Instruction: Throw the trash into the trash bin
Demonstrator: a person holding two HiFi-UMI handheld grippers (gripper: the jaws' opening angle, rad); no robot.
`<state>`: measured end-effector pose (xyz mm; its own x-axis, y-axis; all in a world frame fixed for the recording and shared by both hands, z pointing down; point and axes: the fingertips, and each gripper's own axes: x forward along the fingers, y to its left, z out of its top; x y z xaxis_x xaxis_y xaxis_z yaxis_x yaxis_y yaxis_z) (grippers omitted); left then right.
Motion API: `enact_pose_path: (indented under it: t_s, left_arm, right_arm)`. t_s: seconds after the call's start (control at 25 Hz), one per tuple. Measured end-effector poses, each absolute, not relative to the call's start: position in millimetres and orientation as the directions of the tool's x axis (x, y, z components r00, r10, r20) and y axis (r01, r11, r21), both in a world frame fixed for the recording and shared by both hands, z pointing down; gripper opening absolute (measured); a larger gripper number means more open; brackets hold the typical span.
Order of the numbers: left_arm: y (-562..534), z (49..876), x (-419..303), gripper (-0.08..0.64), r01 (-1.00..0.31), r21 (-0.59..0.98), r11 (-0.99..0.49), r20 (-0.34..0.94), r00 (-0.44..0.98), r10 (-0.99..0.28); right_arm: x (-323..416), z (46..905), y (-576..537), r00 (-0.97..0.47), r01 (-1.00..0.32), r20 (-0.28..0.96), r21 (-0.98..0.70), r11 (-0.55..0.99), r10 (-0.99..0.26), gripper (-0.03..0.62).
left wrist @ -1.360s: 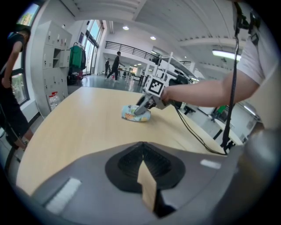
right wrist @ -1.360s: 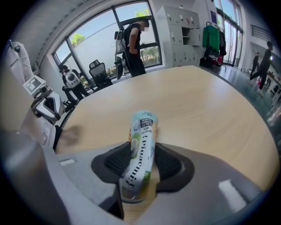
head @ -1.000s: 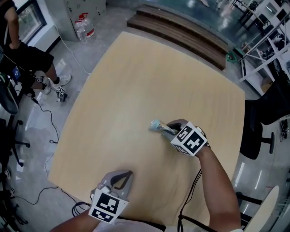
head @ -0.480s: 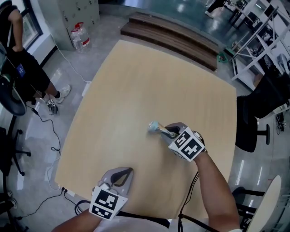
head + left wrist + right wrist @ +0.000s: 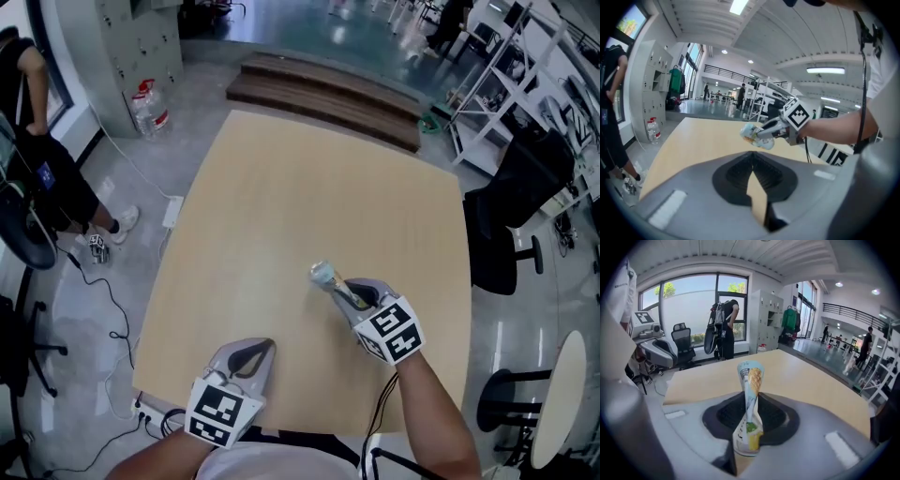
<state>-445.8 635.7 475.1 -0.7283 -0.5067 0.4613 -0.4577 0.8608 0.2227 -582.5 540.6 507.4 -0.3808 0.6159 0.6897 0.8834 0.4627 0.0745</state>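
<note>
Far left on the floor stands a person in dark clothes (image 5: 42, 159), beside a clear plastic water jug with red handle (image 5: 150, 108). The pale square wooden table (image 5: 281, 187) fills the middle.

The left gripper (image 5: 253, 349) is at the near table edge, grey body with its marker cube toward the person. In the left gripper view its jaws (image 5: 752, 165) are pressed together, tips meeting, nothing between them.

Right of it is the trash: a crumpled light-blue cone-shaped ice cream wrapper with a waffle print (image 5: 324, 275). It is clamped in the right gripper (image 5: 349, 292), over the table's near-centre right. In the right gripper view the dark pads (image 5: 749, 401) pinch the wrapper (image 5: 751, 380) at its middle, jaws narrow. Its long axis runs along the jaws: the rolled blue end sticks out past the tips, and the yellow-green printed end lies back toward the camera. In the head view that free end points up and left, toward the table's far side. The left gripper view shows the wrapper (image 5: 753, 136) seemingly lifted clear of the tabletop; contact is hard to rule out.

Far right, a black office chair (image 5: 502, 234) stands off the table.
</note>
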Motion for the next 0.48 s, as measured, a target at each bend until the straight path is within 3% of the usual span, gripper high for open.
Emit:
enact_pose_path:
  t_s: [0.48]
  left_arm:
    - [639.5, 451.8, -419.1, 0.008, -0.575, 0.198, 0.793, 0.4, -0.691, -0.602]
  right_arm:
    - [-490.7, 437.5, 526.0, -0.586, 0.726, 0.475, -0.053, 0.686, 0.657, 0.083]
